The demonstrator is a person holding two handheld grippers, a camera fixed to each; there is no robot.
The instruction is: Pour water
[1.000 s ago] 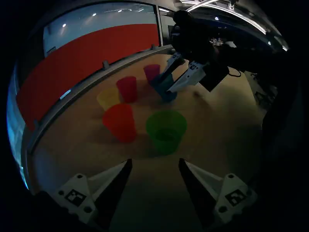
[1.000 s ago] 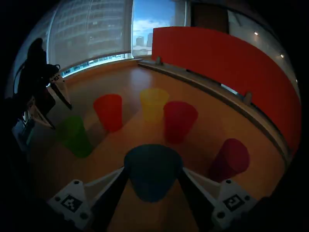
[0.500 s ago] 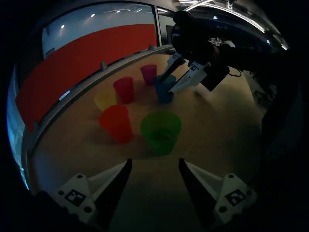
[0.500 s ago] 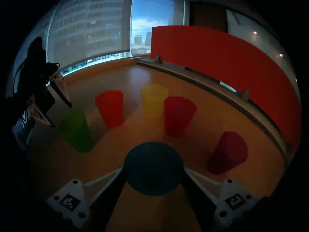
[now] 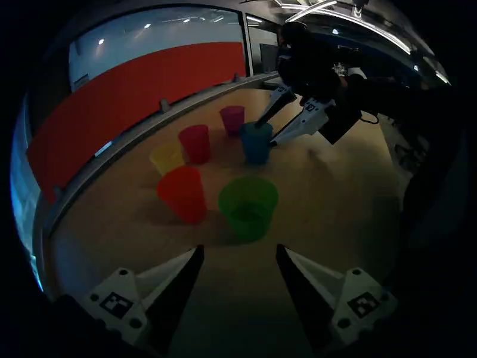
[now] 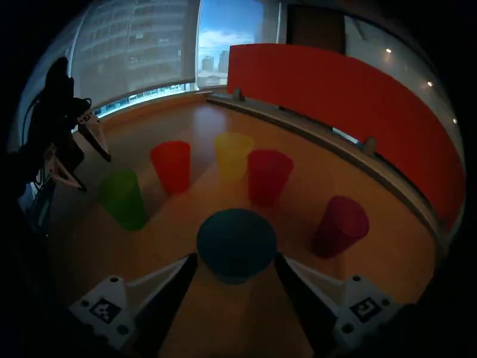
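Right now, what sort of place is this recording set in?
Probably an upper-floor office or lab room. A large window looks out on city high-rises, a long wooden table has a red divider panel along its far edge, and strip lights run across the ceiling.

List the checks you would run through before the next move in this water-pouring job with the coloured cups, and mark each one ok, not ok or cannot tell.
1. Blue cup standing upright on the table: ok.
2. Right tongs gripping the blue cup: cannot tell. The fingers flank it, but whether they press on it is unclear.
3. Left tongs free: ok, open and empty.
4. Green cup upright, mouth open, just ahead of the left tongs: ok.
5. Water in either cup: cannot tell, the pictures are too dark.
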